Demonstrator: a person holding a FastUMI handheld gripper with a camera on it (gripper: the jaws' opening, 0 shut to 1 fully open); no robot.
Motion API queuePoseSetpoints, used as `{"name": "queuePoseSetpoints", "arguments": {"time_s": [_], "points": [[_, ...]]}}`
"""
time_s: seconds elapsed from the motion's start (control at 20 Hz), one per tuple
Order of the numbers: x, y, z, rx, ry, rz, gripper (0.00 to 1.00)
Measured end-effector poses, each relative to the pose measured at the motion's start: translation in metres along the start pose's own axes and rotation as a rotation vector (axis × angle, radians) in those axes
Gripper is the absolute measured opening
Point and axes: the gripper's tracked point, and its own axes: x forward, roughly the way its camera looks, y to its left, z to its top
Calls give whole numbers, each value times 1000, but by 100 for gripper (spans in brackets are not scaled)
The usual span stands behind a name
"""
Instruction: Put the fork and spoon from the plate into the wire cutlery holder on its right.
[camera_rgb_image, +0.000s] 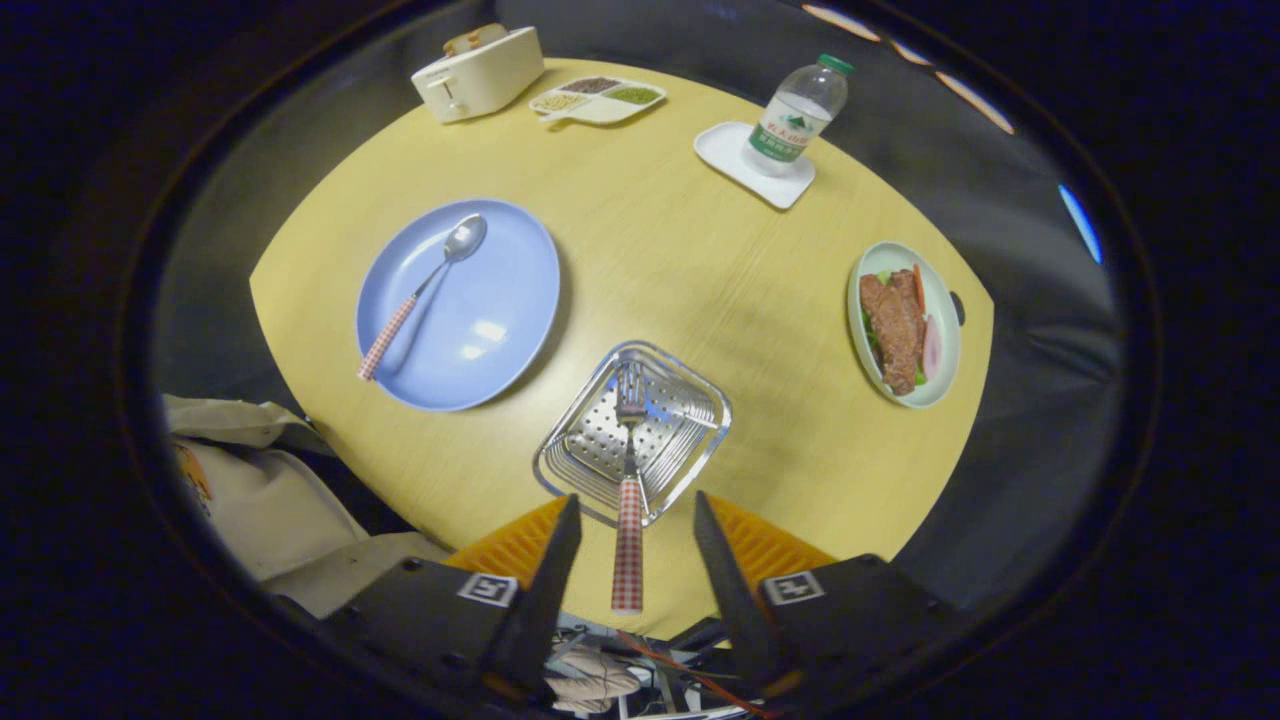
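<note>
The gripper (630, 545) has two tapering, blade-like fingers (548, 580) that narrow to pointed tips and stand spread apart. Each is backed by a ribbed, ridged panel. Behind them sit two dark, blocky housings with visible screw heads, and each carries a small square black-and-white marker tag (488, 588) on its top face. Thin cables, one of them reddish, run beneath the housings. A cream-coloured garment (270, 490) lies beside the gripper body.

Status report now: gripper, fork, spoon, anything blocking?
Gripper fingers open, clear of fork handle. Fork standing in wire holder, tines down. Spoon lies on blue plate. Path to plate unobstructed.
</note>
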Motion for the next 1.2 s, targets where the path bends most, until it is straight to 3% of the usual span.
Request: {"name": "queuePoseSetpoints", "arguments": {"time_s": [0.25, 0.65, 0.9, 1.2], "points": [[-21, 22, 20, 128, -203, -21, 100], [-52, 85, 46, 229, -535, -95, 100], [-41, 122, 55, 352, -615, -84, 100], [-28, 152, 79, 399, -699, -107, 100]]}}
